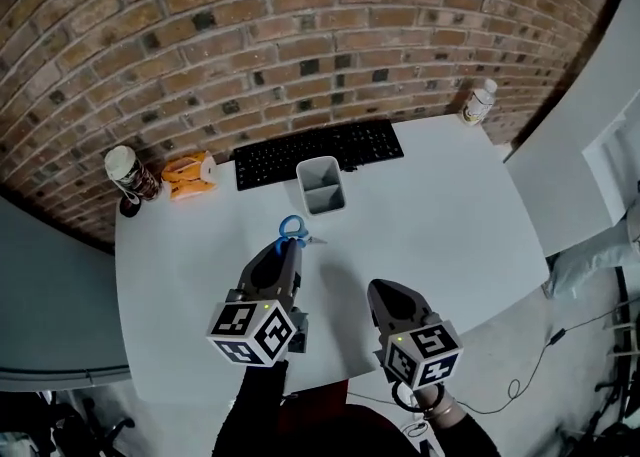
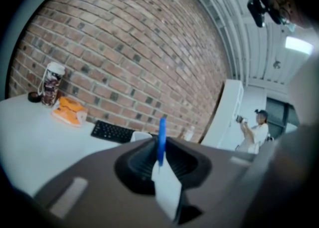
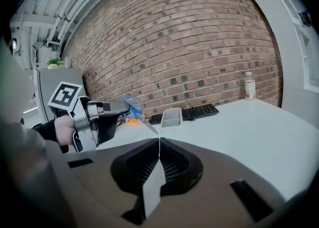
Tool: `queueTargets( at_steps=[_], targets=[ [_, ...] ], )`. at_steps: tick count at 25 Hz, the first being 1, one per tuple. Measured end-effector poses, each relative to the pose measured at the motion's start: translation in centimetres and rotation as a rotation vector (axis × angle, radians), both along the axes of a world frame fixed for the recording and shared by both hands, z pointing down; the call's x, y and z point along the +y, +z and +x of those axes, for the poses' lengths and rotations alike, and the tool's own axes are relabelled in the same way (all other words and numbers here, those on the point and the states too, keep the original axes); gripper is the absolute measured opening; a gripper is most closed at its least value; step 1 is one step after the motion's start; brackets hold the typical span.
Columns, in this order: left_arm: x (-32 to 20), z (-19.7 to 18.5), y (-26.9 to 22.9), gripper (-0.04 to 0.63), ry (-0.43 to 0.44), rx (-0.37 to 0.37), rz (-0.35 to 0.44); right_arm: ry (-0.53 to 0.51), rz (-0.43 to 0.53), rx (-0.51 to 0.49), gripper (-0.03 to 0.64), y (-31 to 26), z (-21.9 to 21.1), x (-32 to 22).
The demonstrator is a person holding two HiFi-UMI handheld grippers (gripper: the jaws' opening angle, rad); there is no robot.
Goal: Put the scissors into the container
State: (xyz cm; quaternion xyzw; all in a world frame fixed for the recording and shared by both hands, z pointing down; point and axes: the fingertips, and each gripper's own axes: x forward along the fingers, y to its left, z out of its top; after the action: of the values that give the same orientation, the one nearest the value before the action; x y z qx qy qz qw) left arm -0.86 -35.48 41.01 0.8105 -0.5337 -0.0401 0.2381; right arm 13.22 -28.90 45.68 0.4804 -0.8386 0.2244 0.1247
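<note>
On the white table [image 1: 440, 215], against a brick wall [image 1: 300, 35], a black keyboard [image 1: 318, 152] lies along the far edge. The pale, open-topped container [image 1: 321, 185] stands upright just in front of the keyboard's middle. To the left are an orange object [image 1: 189, 176] and a lidded paper cup [image 1: 130, 175], close together. A small bottle [image 1: 479, 102] stands well apart at the far right corner. A person [image 2: 254, 129] stands in the background of the left gripper view. The left gripper [image 1: 290, 245] is clamped on the scissors [image 1: 292, 230], its jaws narrowed onto the blue handle, which stands edge-on between them in its own view. The scissors are on the near side of the container, close to it and outside it, with only bare tabletop between the two. In the right gripper view their long axis slants, with the blue handle loops up at the left and the grey blades running down to the right, tip lowest. Whether the tip touches the table cannot be told. The right gripper [image 1: 378, 288] sits near the table's front edge, right of the left one, with its jaws pressed together on nothing.
</note>
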Motion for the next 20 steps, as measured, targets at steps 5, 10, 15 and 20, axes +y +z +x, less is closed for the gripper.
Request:
queueTargets(
  at_steps=[5,10,15,20],
  targets=[
    [-3.0,-0.9,0.3,0.047,-0.024,0.049,-0.014,-0.031,-0.011,0.013,0.009,0.4,-1.0,-2.9],
    [-5.7,-1.6,0.7,0.046,-0.035,0.070,-0.027,-0.033,-0.019,0.023,0.009,0.7,-1.2,-5.4],
    [-8.3,-1.6,1.0,0.047,-0.040,0.071,-0.031,-0.042,-0.055,0.036,0.009,1.6,-1.7,-7.5],
    [-10.8,-1.3,1.0,0.047,-0.036,0.070,-0.029,-0.050,-0.068,0.040,0.009,2.0,-2.6,-9.7]
  ],
)
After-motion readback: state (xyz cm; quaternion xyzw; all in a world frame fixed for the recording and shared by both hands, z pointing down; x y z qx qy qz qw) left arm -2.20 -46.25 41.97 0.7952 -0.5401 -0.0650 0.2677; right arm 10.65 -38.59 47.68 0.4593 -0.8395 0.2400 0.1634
